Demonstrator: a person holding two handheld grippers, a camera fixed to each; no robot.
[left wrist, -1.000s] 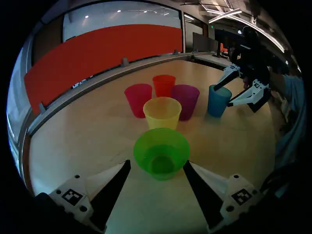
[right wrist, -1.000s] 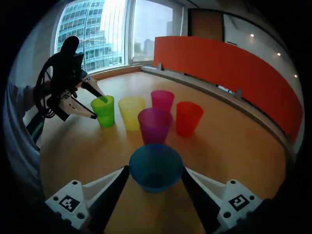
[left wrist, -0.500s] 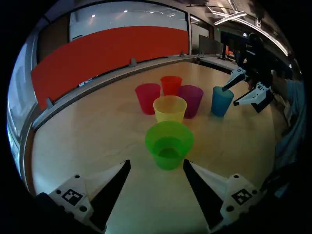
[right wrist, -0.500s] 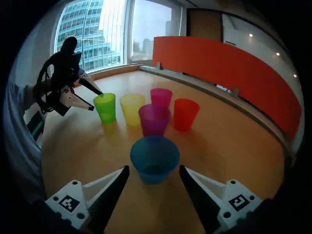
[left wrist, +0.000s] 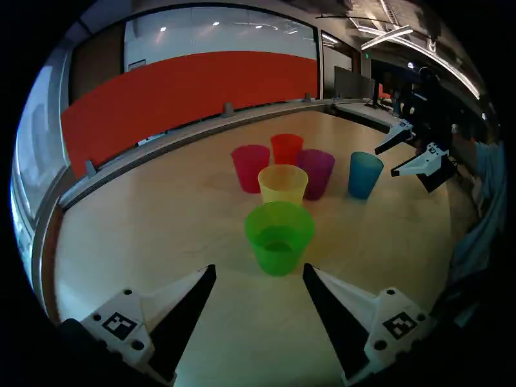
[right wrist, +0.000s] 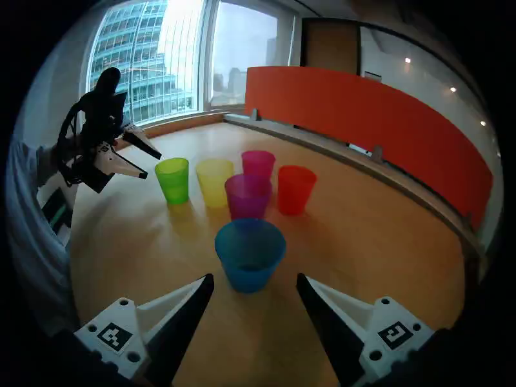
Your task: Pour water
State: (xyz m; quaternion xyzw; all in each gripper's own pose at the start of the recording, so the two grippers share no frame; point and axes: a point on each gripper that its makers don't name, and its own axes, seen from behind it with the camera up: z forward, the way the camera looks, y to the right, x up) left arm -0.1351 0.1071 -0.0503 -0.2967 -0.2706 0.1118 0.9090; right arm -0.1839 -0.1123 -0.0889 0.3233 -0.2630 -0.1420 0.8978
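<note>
Six plastic cups stand upright on the wooden table. In the left gripper view the green cup (left wrist: 279, 237) is just ahead of my open left gripper (left wrist: 258, 269), clear of both fingers. Behind it are the yellow (left wrist: 282, 184), pink (left wrist: 250, 166), red (left wrist: 286, 147), purple (left wrist: 314, 172) and blue (left wrist: 364, 174) cups. My right gripper (left wrist: 396, 153) hangs open to the right of the blue cup. In the right gripper view the blue cup (right wrist: 249, 253) stands just beyond my open right gripper (right wrist: 255, 278). The left gripper (right wrist: 152, 166) is open, left of the green cup (right wrist: 171, 180).
A long orange partition (left wrist: 187, 84) runs along the table's far edge. Large windows (right wrist: 161, 58) lie behind the left gripper in the right gripper view. A person's sleeve (right wrist: 29, 213) and hand hold that gripper at the left. Bare tabletop (left wrist: 142, 219) surrounds the cup cluster.
Both grippers have drawn back. The green cup and the blue cup, which sat between the fingers a second ago, now stand free ahead of the fingertips. The cups have not moved.
</note>
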